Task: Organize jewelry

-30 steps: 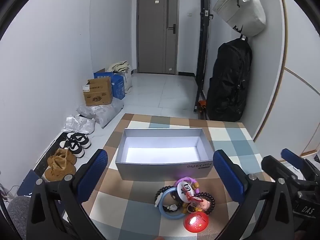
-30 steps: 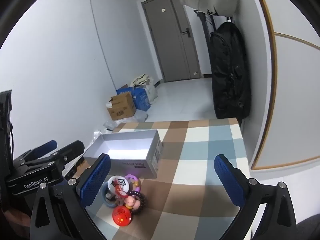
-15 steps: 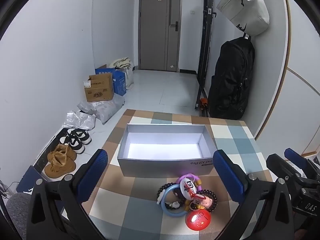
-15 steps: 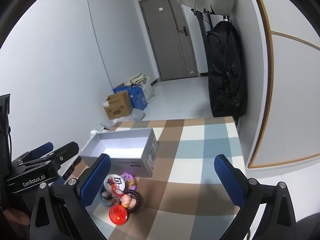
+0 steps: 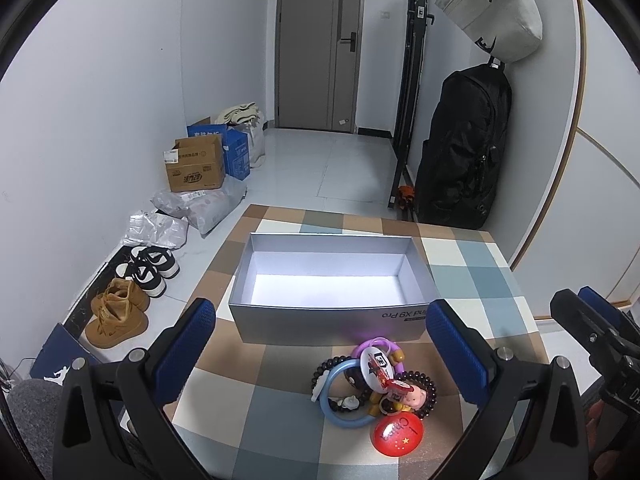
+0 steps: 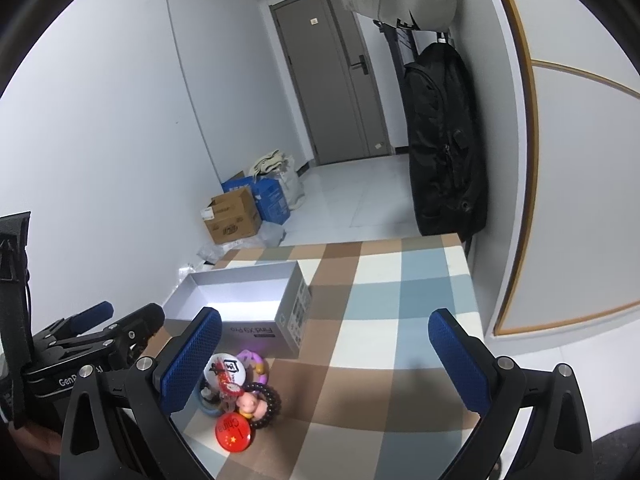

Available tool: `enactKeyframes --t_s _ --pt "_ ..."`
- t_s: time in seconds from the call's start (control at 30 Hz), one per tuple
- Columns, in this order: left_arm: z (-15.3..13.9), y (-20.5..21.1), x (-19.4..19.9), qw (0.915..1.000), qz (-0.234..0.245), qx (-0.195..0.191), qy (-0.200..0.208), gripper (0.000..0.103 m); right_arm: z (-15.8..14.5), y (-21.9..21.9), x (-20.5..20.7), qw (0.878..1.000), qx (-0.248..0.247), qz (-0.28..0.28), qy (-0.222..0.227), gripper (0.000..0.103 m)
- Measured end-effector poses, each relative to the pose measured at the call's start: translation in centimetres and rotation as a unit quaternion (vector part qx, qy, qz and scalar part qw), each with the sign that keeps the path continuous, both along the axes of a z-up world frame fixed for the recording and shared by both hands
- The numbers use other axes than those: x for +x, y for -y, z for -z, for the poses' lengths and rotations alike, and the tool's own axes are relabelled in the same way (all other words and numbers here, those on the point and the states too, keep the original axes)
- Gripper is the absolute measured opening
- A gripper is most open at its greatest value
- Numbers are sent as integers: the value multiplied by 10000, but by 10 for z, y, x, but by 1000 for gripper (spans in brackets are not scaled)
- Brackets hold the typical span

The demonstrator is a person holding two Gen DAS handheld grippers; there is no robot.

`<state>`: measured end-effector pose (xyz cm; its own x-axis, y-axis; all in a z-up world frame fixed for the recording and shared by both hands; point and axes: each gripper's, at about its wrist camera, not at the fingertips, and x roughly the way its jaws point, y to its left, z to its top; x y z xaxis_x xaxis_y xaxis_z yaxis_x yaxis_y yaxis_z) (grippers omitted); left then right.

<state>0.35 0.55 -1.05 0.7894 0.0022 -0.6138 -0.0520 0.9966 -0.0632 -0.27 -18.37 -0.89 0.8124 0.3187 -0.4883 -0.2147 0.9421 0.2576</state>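
Jewelry pile (image 5: 370,392) lies just beside the empty box's (image 5: 328,320) near wall, both grippers' jaws spread wide above it.

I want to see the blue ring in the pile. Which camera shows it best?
The left wrist view. There the light blue plastic ring lies nearly whole at the pile's left, between the open fingers. In the right wrist view, only a sliver shows behind that gripper's blue left finger pad.

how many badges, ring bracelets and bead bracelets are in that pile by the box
round badges: 2, red and white
plastic ring bracelets: 2, blue and purple
dark bead bracelets: 2, and
total: 6
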Motion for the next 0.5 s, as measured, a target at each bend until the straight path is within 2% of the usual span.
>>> enactKeyframes --t_s 0.37,0.5 --pt "3 1 -1 9999 97 -79 -30 102 0 0 0 10000 20 -5 15 103" --pt "6 -1 2 9993 231 -264 -142 102 0 1 1 10000 53 26 -7 103"
